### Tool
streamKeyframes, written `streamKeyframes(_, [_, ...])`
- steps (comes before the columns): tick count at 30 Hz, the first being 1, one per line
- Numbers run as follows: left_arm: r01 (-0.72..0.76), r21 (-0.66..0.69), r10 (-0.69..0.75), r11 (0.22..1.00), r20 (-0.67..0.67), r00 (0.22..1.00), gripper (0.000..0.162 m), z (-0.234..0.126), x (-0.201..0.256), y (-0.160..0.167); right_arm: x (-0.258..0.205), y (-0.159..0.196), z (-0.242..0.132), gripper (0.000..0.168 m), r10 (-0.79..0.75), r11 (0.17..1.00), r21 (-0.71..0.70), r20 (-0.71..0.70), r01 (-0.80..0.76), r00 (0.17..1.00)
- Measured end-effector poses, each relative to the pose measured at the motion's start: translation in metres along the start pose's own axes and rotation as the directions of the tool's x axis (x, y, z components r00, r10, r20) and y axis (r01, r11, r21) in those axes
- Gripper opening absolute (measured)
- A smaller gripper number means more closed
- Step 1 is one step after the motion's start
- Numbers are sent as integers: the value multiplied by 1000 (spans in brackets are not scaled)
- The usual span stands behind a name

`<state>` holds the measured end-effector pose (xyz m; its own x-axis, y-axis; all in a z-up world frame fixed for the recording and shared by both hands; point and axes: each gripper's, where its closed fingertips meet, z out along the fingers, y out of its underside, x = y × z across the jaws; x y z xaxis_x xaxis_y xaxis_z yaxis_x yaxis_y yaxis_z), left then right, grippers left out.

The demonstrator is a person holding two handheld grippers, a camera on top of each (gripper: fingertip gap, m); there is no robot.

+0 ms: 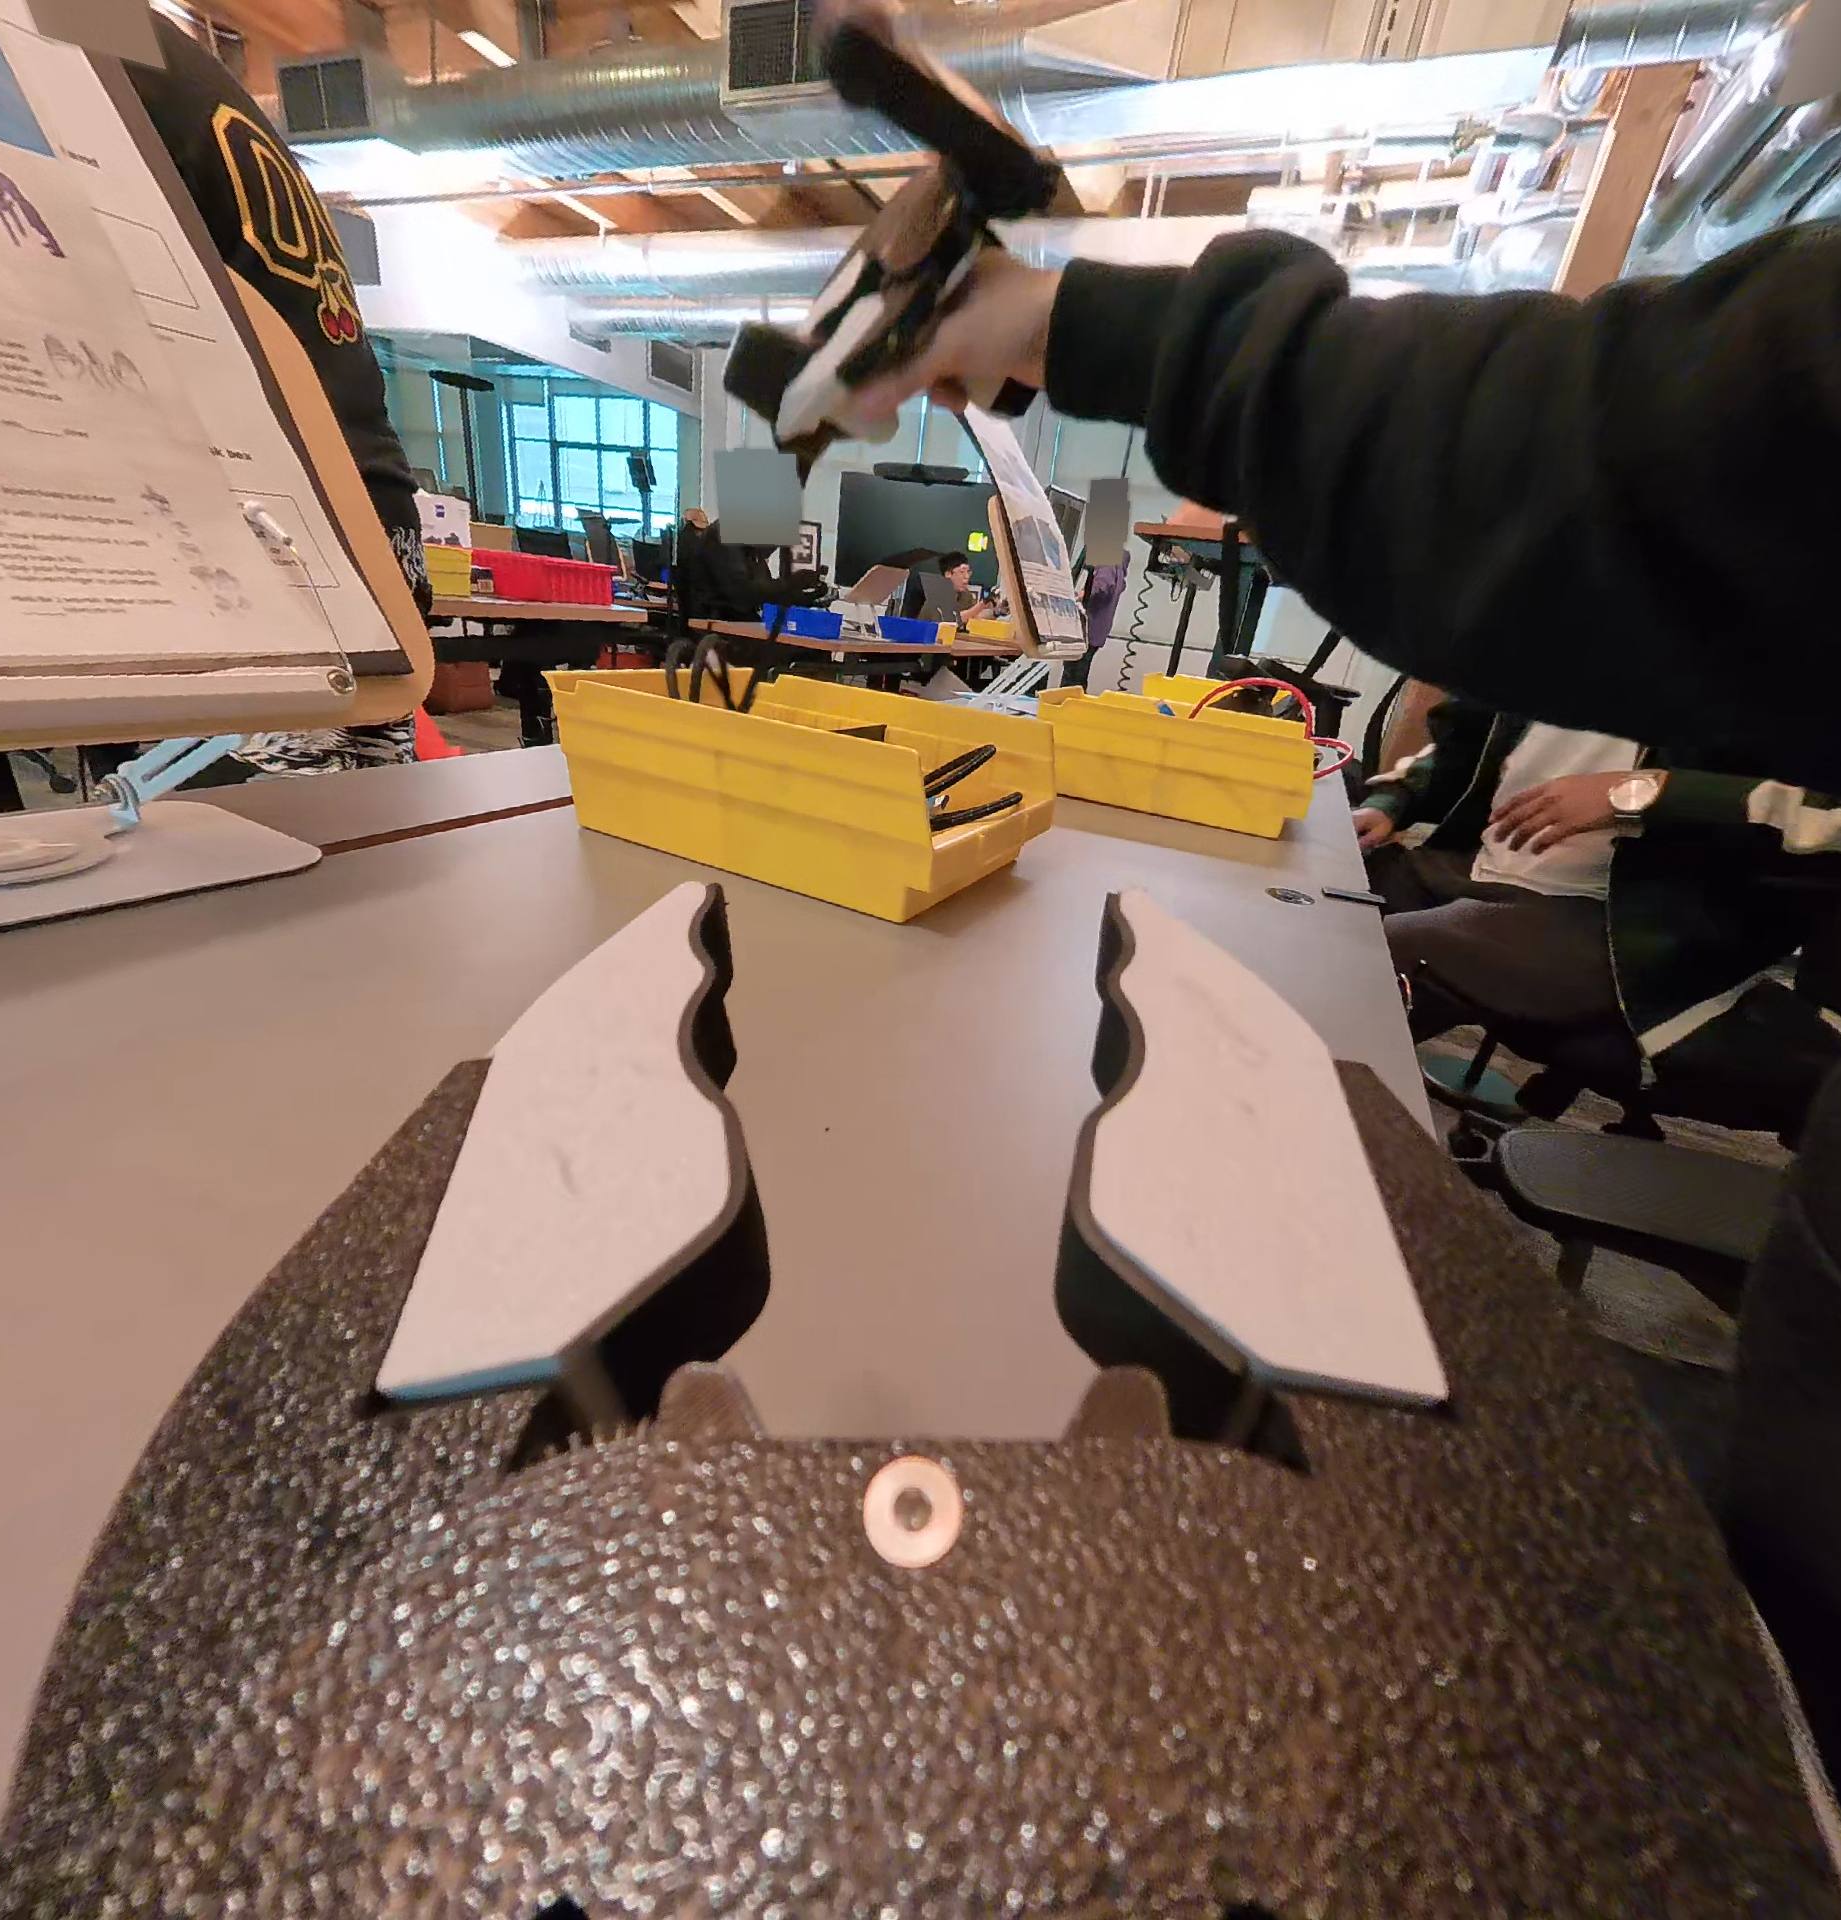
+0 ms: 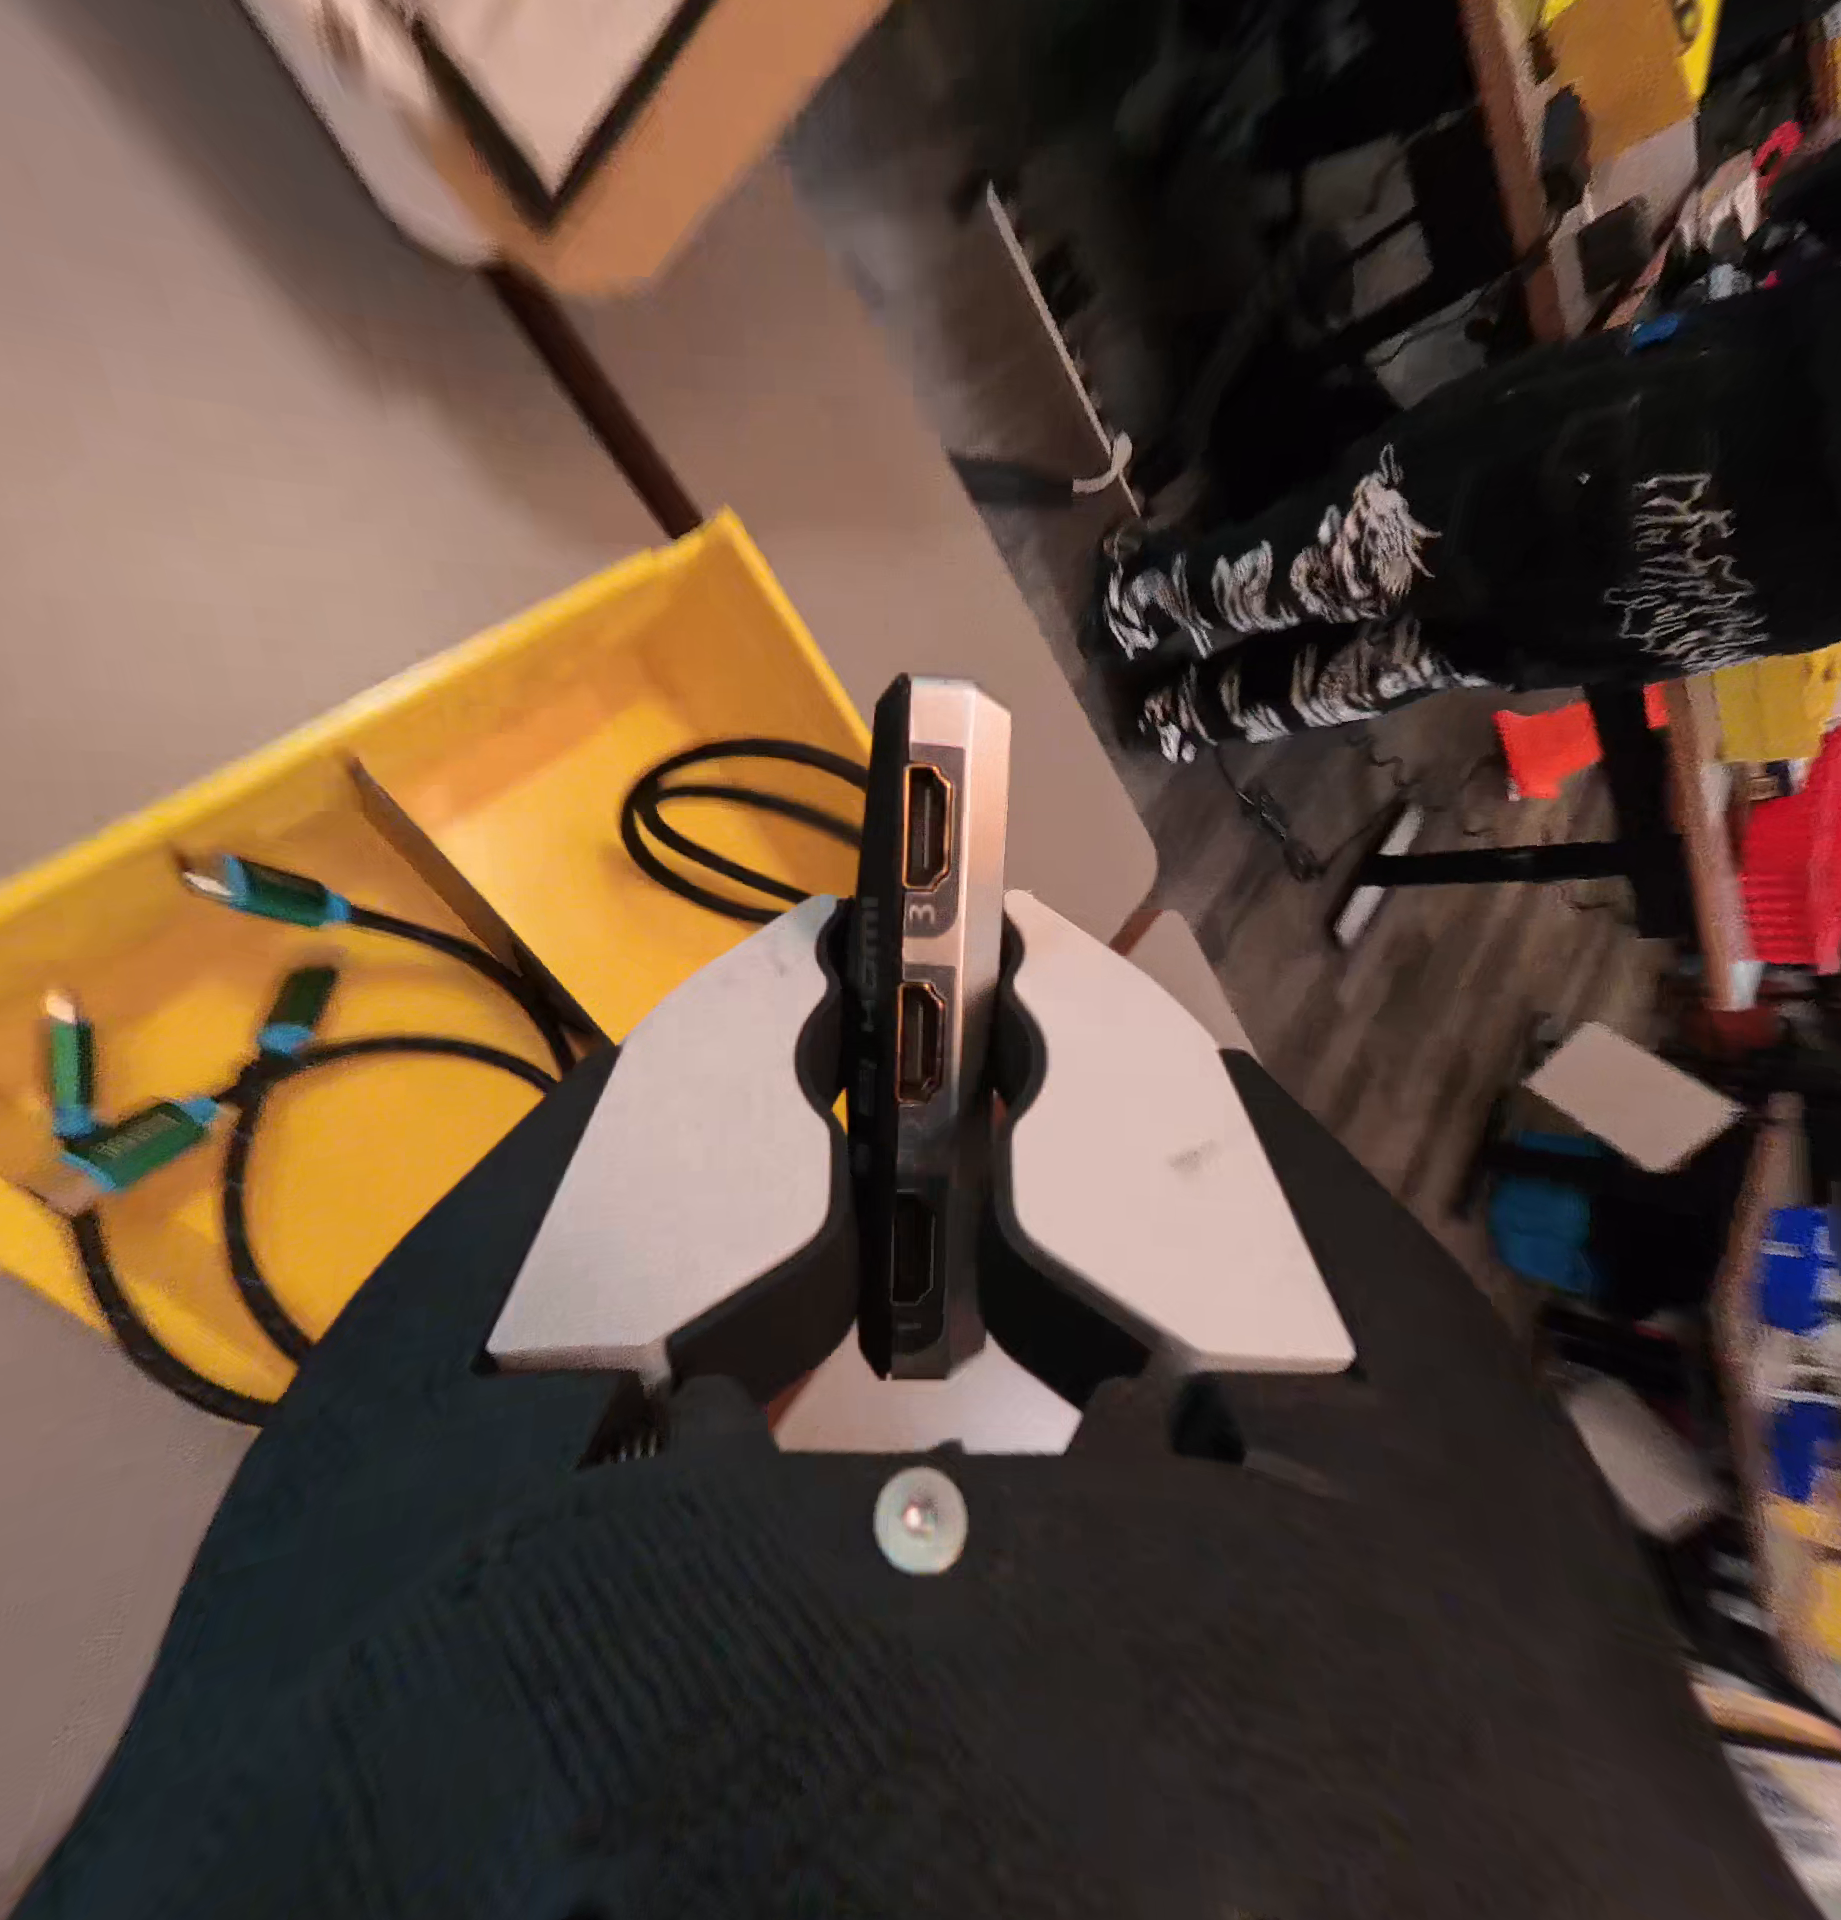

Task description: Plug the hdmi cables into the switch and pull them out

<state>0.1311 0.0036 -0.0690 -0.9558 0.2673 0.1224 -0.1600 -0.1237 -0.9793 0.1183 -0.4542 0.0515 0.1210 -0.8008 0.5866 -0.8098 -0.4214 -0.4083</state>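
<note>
Clamped across its thin faces, the switch [image 2: 931,1029] is held in the right gripper [image 2: 921,997], whose jaws are closed narrowly on it. Its long axis is run forward along the fingers, so that one end is stuck out past the fingertips and the port edge is turned toward the camera. Three ports are shown in a row on that edge, and all three are seen empty.

The cables [image 2: 272,1049] are found lying loose in the yellow bin [image 2: 625,623], to the left of and below the switch in the right wrist view, with their green plugs unconnected.

The left gripper [image 1: 911,1049] is held low over the table [image 1: 220,1091], its jaws spread wide with nothing between them. The bin [image 1: 791,821] is seen ahead of it, just past the fingertips, so this free gripper is judged the one to fetch a plug. The right gripper [image 1: 864,353] is seen raised above the bin, well apart from the left. A plug would have to be brought in square to the port edge.
</note>
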Motion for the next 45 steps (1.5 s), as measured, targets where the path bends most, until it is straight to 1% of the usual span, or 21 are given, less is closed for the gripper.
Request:
streamKeyframes(3, [3, 1, -3, 1000, -3, 1000, 67, 0, 0, 0, -17, 11, 32, 25, -263, 958, -137, -56, 253, 963])
streamKeyframes(5, [1, -5, -1, 1000, -5, 1000, 67, 0, 1, 1, -27, 17, 52, 24, -460, 871, -236, -84, 431, 884])
streamKeyframes(7, [-2, -10, 2, 1000, -8, 1000, 67, 1, 1, 1, -45, 25, 73, 25, -615, 764, -283, -46, 581, 787])
streamKeyframes(9, [-4, -8, 4, 1000, -9, 1000, 67, 1, 2, 1, -54, 27, 88, 25, -727, 666, -305, -58, 681, 684])
streamKeyframes(11, [-3, -3, 3, 1000, -9, 1000, 67, 0, 2, 1, -66, 28, 100, 25, -782, 612, -277, -72, 741, 619])
streamKeyframes(13, [-1, -2, 1, 1000, -9, 1000, 67, 0, 2, 1, -81, 34, 109, 29, -803, 582, -240, -24, 777, 595])
streamKeyframes(15, [-1, -6, 1, 1000, -13, 1000, 67, 0, 2, 1, -90, 39, 113, 35, -800, 580, -223, 30, 784, 600])
streamKeyframes(16, [-2, -9, 2, 1000, -14, 1000, 67, 1, 3, 1, -90, 41, 113, 42, -795, 581, -230, 45, 781, 605])
streamKeyframes(17, [-3, -12, 2, 1000, -16, 1000, 67, 1, 3, 2, -89, 44, 113, 54, -784, 590, -238, 62, 772, 618])
streamKeyframes(19, [-3, -16, 3, 1000, -20, 1000, 67, 1, 4, 2, -91, 44, 109, 71, -721, 661, -209, 92, 721, 687])
streamKeyframes(21, [-3, -16, 2, 1000, -22, 1000, 68, 1, 4, 2, -97, 38, 103, 76, -621, 758, -145, 136, 636, 772])
streamKeyframes(23, [-1, -17, 0, 1000, -28, 1000, 68, 2, 5, 3, -100, 31, 100, 82, -561, 808, -117, 146, 578, 815])
streamKeyframes(28, [-3, -18, 3, 1000, -32, 999, 68, 2, 6, 3, -98, 26, 98, 82, -612, 768, -148, 115, 623, 782])
streamKeyframes(30, [-2, -13, 2, 1000, -31, 1000, 68, 1, 5, 2, -92, 24, 98, 84, -585, 788, -173, 93, 591, 806])
streamKeyframes(32, [1, -10, -1, 1000, -30, 1000, 68, 1, 5, 2, -92, 24, 92, 81, -550, 808, -171, 126, 564, 826])
streamKeyframes(34, [8, -4, -8, 1000, -29, 1000, 68, 0, 4, 1, -93, 19, 82, 72, -539, 822, -127, 144, 555, 830])
streamKeyframes(36, [10, -3, -10, 1000, -29, 1000, 67, 0, 4, 1, -87, 16, 72, 71, -520, 840, -106, 122, 532, 845])
streamKeyframes(38, [6, -9, -6, 1000, -33, 999, 68, 1, 5, 2, -93, 16, 63, 64, -494, 857, -75, 160, 510, 855])
streamKeyframes(40, [3, -15, -3, 1000, -36, 999, 68, 2, 6, 3, -100, 16, 61, 48, -561, 820, -30, 152, 571, 814])
streamKeyframes(42, [2, -17, -3, 1000, -39, 999, 68, 2, 6, 3, -106, 23, 63, 35, -664, 736, -42, 149, 675, 733])
streamKeyframes(45, [5, -12, -5, 1000, -39, 999, 67, 2, 6, 3, -105, 26, 67, 30, -713, 682, -94, 138, 725, 688])
